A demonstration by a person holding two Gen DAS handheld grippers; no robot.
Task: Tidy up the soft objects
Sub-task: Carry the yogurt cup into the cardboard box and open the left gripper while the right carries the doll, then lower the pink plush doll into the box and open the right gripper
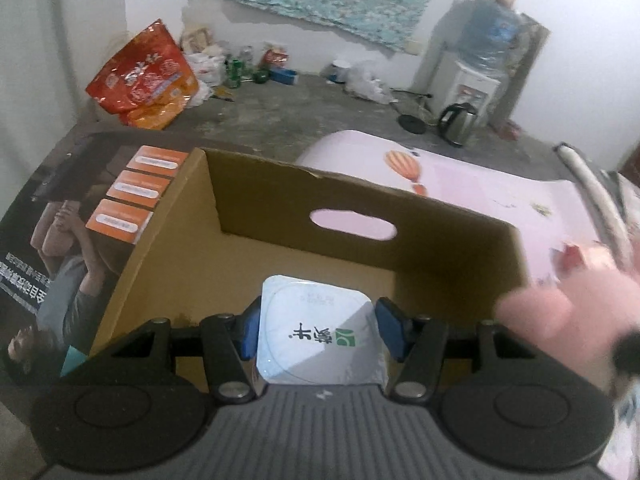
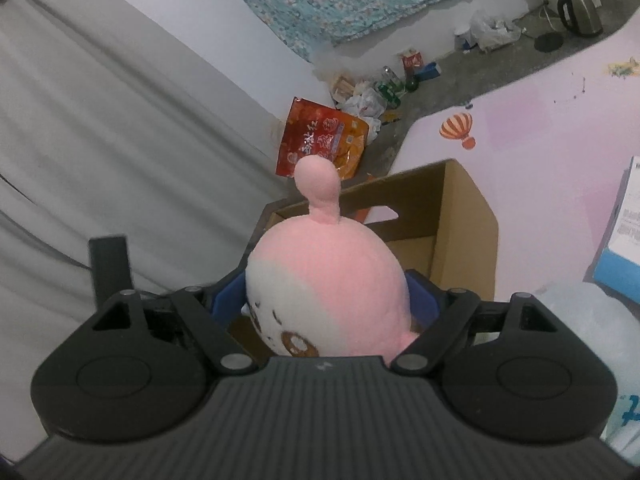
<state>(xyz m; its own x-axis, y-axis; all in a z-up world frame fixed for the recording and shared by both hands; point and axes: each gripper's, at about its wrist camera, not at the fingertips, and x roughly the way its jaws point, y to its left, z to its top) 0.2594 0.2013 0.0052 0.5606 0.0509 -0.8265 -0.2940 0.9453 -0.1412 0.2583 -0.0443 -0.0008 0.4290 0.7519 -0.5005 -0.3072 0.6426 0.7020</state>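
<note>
In the left wrist view my left gripper (image 1: 318, 330) is shut on a white yogurt cup (image 1: 316, 332) with a green logo, its blue pads pressing both sides. It hangs above the open cardboard box (image 1: 360, 204), whose floor shows bare brown card. A blurred pink plush toy (image 1: 568, 308) enters at the right edge. In the right wrist view my right gripper (image 2: 326, 300) is shut on that pink and white plush toy (image 2: 332, 276), its knob pointing up. The toy is held just before the cardboard box (image 2: 464, 216).
The box stands on a pink table (image 1: 500, 200) with a balloon print. On the concrete floor lie a red snack bag (image 1: 144, 76), bottles and plastic bags, a kettle (image 1: 456, 122) and a water dispenser (image 1: 476, 84). A blue-white carton (image 2: 624, 236) sits at the right; grey curtain hangs left.
</note>
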